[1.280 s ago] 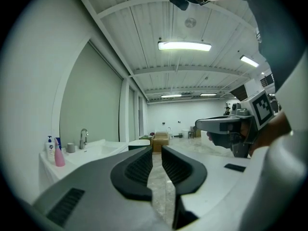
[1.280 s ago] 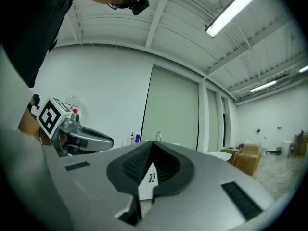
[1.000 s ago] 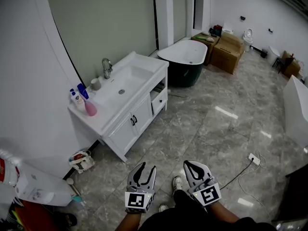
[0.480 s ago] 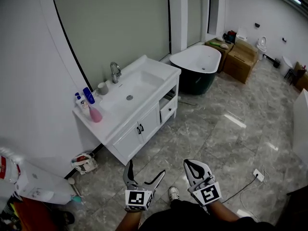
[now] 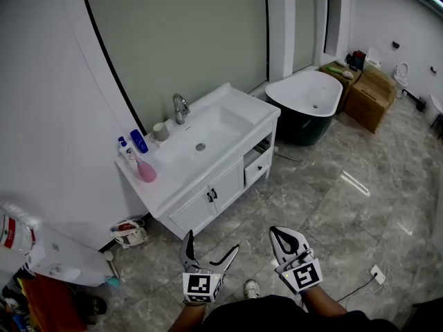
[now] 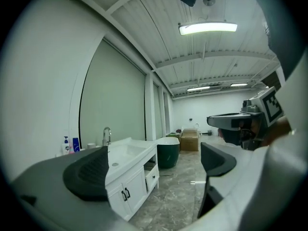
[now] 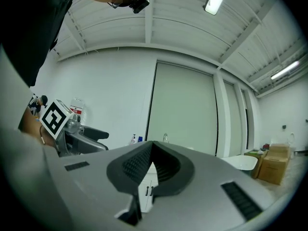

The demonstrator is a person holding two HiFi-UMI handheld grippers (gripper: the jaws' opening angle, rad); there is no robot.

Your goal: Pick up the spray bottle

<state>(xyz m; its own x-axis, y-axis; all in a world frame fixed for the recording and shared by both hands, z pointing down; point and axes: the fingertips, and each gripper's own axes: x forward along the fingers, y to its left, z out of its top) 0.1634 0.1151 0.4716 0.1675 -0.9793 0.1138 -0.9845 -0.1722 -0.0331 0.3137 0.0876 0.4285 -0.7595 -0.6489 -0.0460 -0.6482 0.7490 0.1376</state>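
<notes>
Three bottles (image 5: 147, 173) on one vanity (image 5: 228, 185); left gripper (image 5: 211, 244) just opened empty, right gripper (image 5: 279, 233) clenched.

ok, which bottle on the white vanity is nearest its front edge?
The pink bottle; the dark blue bottle and the white pump bottle stand further back, behind it.

No legible text, red label (image 5: 6, 236) on clear bottle (image 5: 19, 220) unreadable
</notes>
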